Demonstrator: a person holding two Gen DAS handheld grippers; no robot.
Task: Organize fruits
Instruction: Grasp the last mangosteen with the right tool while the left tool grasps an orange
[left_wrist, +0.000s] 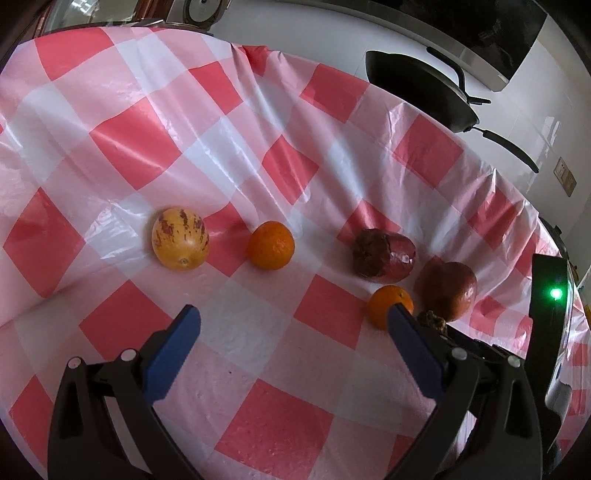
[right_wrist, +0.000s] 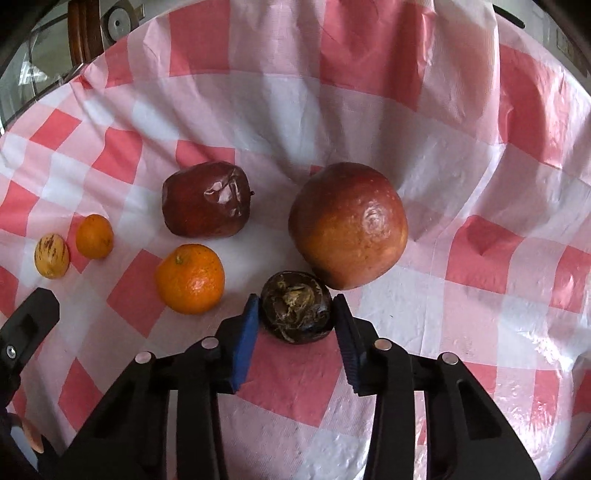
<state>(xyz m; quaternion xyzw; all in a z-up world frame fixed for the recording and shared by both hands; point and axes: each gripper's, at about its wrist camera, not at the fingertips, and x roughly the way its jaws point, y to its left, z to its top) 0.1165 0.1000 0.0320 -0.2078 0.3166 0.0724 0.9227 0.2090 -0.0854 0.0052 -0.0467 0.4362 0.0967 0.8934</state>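
On the checked cloth (right_wrist: 424, 155), six fruits are lying in a loose row: a streaked yellow melon (right_wrist: 51, 254), a small orange (right_wrist: 94, 236), a wrinkled red fruit (right_wrist: 207, 199), a larger orange (right_wrist: 190, 278), a big red-orange pomegranate (right_wrist: 349, 225) and a small dark shrivelled fruit (right_wrist: 297, 306).

Right gripper (right_wrist: 295, 332) is pointing steeply down, its jaws clamped on the dark fruit, one pad at each flank; no gap is showing at either pad. The fruit is sitting on or just above the cloth, which I cannot tell, and is touching or nearly touching the pomegranate behind it.

Left gripper (left_wrist: 293, 332) is hovering over bare cloth with jaws wide apart, holding nothing. In its view the larger orange (left_wrist: 389, 306) is lying just past its right fingertip, the small orange (left_wrist: 271, 245) and the melon (left_wrist: 181, 238) further off to the left.

Handling judgement: the dark fruit is looking dried and leathery, with a fibrous crown, so probably light and somewhat soft; a hard squeeze could be denting or splitting it. Holding across the widest part, as now, seems right. The skin is looking glossy in places, so some slip is possible on lifting. The neighbouring pomegranate is round and may be rolling if nudged; the loose, wrinkled cloth may be dragging.
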